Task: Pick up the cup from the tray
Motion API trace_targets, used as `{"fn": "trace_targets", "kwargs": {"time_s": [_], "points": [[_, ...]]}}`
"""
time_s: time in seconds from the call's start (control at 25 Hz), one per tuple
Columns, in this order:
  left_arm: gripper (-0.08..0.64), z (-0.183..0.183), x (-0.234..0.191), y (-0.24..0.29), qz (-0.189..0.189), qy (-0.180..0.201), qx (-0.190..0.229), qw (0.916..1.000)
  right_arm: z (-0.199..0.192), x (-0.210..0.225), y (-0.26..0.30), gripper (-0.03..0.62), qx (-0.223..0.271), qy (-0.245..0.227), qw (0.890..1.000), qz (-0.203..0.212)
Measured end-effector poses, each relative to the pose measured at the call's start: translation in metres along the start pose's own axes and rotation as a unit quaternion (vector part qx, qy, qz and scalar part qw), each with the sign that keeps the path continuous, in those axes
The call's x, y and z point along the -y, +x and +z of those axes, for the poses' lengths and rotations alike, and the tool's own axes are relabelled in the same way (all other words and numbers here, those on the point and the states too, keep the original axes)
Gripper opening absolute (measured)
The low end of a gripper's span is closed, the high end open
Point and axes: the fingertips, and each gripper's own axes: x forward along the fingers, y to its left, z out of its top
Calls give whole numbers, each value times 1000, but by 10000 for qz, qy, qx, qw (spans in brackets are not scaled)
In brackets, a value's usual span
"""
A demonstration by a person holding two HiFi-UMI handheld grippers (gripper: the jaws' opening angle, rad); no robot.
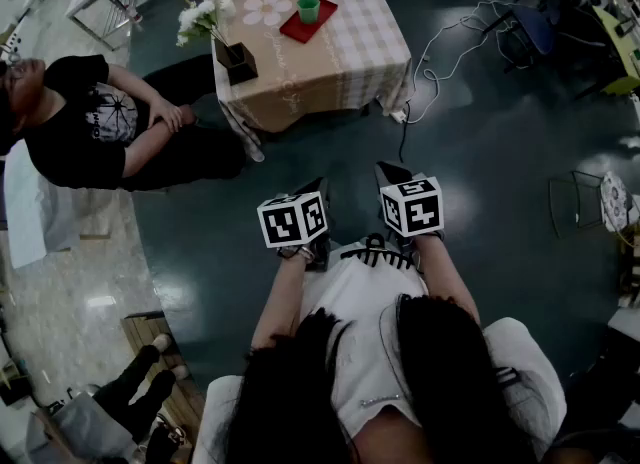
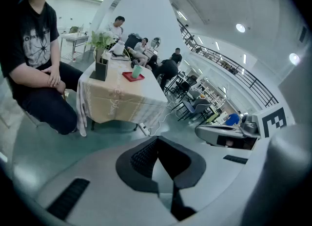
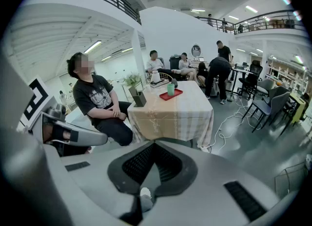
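A green cup stands upright on a red tray on a table with a checked cloth, far ahead of me across the dark floor. Both grippers are held close to my body, well short of the table. The left gripper and the right gripper point toward it, side by side. In the left gripper view the jaws meet with nothing between them, and the cup shows small on its tray. The right gripper is likewise shut and empty, with the cup straight ahead.
A person in black sits left of the table. A black box with white flowers stands at the table's near-left corner. White cables run over the floor to the right of the table. A chair stands at far right.
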Motion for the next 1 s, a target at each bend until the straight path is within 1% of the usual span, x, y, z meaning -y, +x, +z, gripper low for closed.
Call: {"fn": "trace_targets", "kwargs": {"time_s": [0.16, 0.4, 0.48, 0.6, 0.64, 0.72, 0.76, 0.8, 0.84, 0.88, 1.0], "points": [[9, -1, 0, -2, -96, -141, -8, 9999, -3, -5, 1, 9, -45, -79, 9999, 49], [8, 1, -7, -5, -55, -166, -33, 9998, 1, -9, 4, 9, -70, -80, 9999, 21], [8, 1, -10, -6, -44, -172, -48, 9998, 4, -12, 6, 9, -24, 32, 10000, 79], [8, 3, -16, -6, -62, -175, -39, 9998, 11, -15, 9, 11, 198, 350, 9990, 219], [8, 5, -18, -7, -71, -164, -36, 9998, 13, -15, 10, 11, 258, 390, 9986, 241], [8, 7, -22, -8, -87, -128, -40, 9999, 16, -18, 12, 40, 329, 383, 9982, 316], [8, 8, -24, -9, -95, -109, -42, 9999, 16, -20, 12, 92, 369, 402, 9978, 378], [8, 10, -26, -10, -102, -90, -41, 9999, 18, -21, 12, 173, 430, 449, 9971, 429], [8, 12, -28, -11, -108, -72, -33, 9999, 20, -21, 12, 231, 505, 504, 9964, 449], [8, 15, -29, -12, -112, -56, -19, 9999, 22, -20, 11, 257, 571, 542, 9959, 437], [8, 25, -35, -14, -93, -34, 46, 9999, 26, -17, 9, 286, 625, 508, 9961, 359]]}}
